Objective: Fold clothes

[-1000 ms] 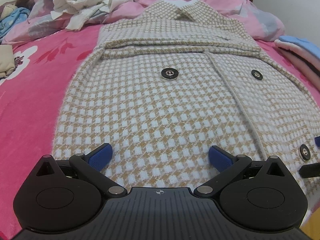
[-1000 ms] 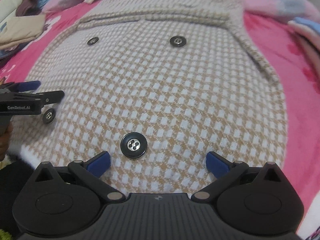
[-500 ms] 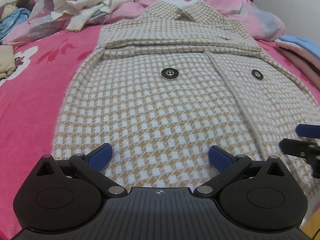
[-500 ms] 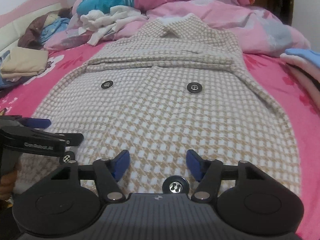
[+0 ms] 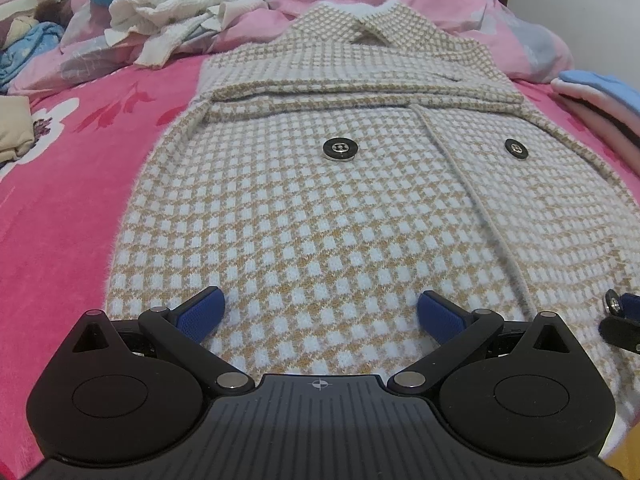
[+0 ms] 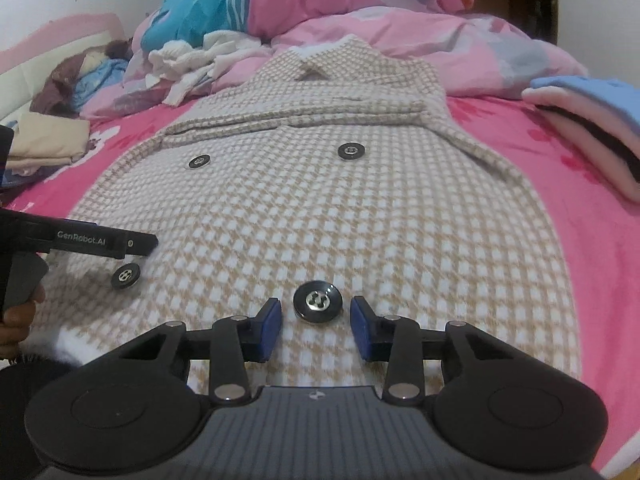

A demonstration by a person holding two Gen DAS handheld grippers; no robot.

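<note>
Coat hem lies right under both grippers

The coat is spread flat on the pink bed, with its collar far away and its hem close to the person. Its long side runs straight away from both grippers. The right gripper is held low over the hem, and its jaws are closing. A black button and the cloth around it sit between the blue pads, but the pads are not seen pressing on anything yet. The left gripper is held over the other end of the hem with its jaws wide apart and nothing held. Each gripper is nearest its own hem corner. The fold is judged to go from the hem up toward the collar, so the hem would need to be pinched first.
</note>
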